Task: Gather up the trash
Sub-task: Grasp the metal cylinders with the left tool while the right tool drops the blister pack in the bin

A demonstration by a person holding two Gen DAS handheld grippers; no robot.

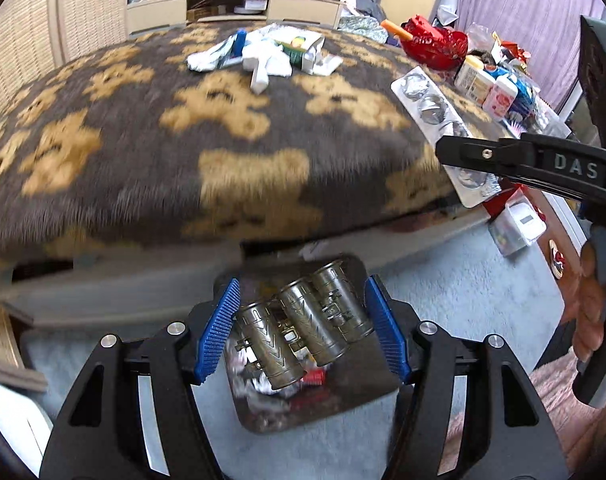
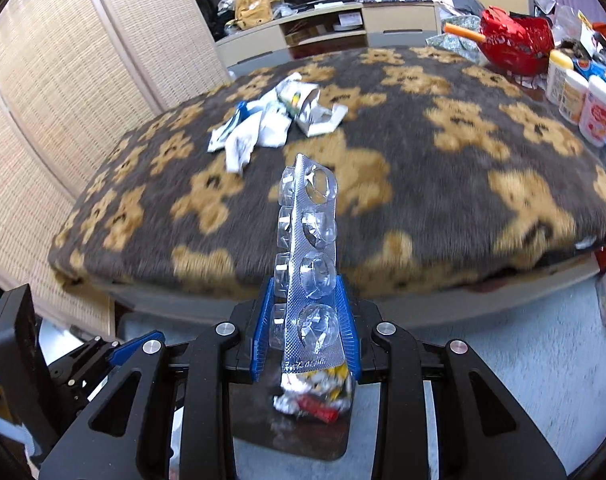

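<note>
My left gripper (image 1: 301,330) is shut on a brown plastic tray insert with three ribbed cylinder shapes (image 1: 303,326), held over a dark bin (image 1: 335,400) on the floor that holds crumpled wrappers. My right gripper (image 2: 306,326) is shut on an empty silver blister pack (image 2: 309,256) that stands upright from the jaws, above the same bin (image 2: 291,436). The blister pack also shows in the left wrist view (image 1: 435,116), with the right gripper at the right edge. More trash, a pile of crumpled white paper and torn cartons (image 1: 263,54), lies on the far side of the bed (image 2: 275,120).
A bed with a grey teddy-bear blanket (image 1: 143,128) fills the middle. Bottles and boxes (image 2: 579,100) and a red foil bag (image 2: 515,40) crowd its right side. A wicker screen (image 2: 55,80) stands left. A low TV cabinet (image 1: 239,6) is behind. Pale carpet (image 1: 463,300) covers the floor.
</note>
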